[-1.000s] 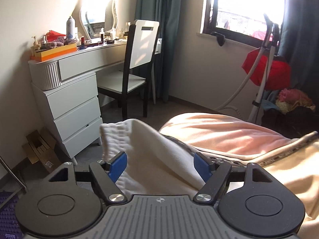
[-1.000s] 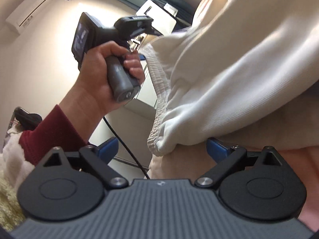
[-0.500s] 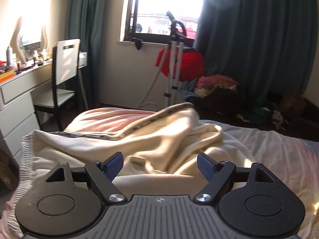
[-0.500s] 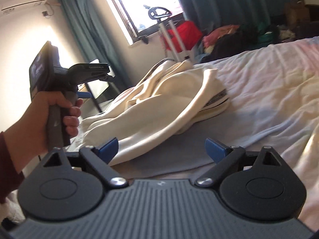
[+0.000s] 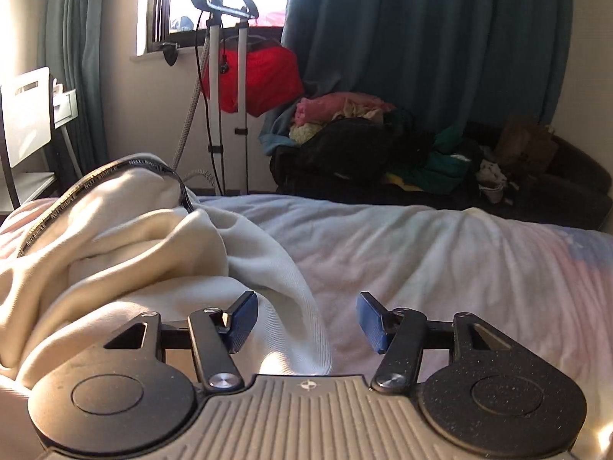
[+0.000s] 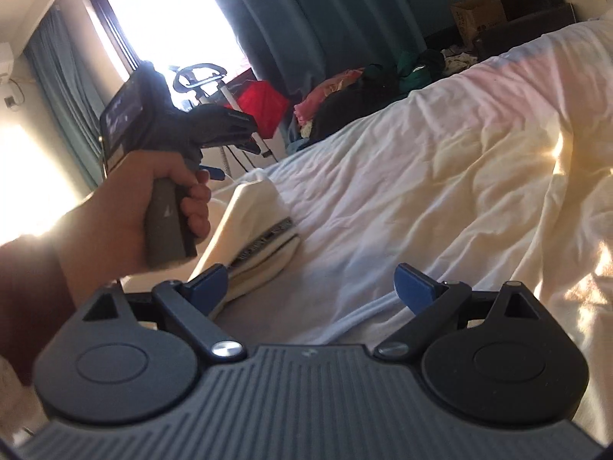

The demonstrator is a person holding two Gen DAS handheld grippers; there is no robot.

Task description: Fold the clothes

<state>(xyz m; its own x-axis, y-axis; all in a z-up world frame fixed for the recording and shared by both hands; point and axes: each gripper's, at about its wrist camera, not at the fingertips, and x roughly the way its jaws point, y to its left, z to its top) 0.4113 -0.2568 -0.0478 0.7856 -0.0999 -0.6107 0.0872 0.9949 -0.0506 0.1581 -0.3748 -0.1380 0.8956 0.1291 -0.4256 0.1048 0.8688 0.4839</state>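
A cream garment with a dark printed waistband [image 5: 126,245] lies bunched on the left of the bed. My left gripper [image 5: 306,324] is open just above its near fold, holding nothing. In the right wrist view the garment [image 6: 256,237] lies folded over, its waistband edge facing me. My right gripper [image 6: 310,287] is open and empty above the sheet, its left fingertip next to the garment's edge. The left gripper [image 6: 230,142] with the hand holding it shows in the right wrist view above the garment.
The bed sheet [image 5: 440,253] is white and wrinkled, stretching to the right. Beyond the bed stand a garment steamer pole [image 5: 214,88], a red bag [image 5: 264,76], a dark sofa with piled clothes [image 5: 383,142], teal curtains and a white chair [image 5: 27,115] at left.
Both grippers swung right, away from the dresser toward the open bed. The garment, raised close to the cameras a second ago, now lies on the bed. Both grippers stay open.
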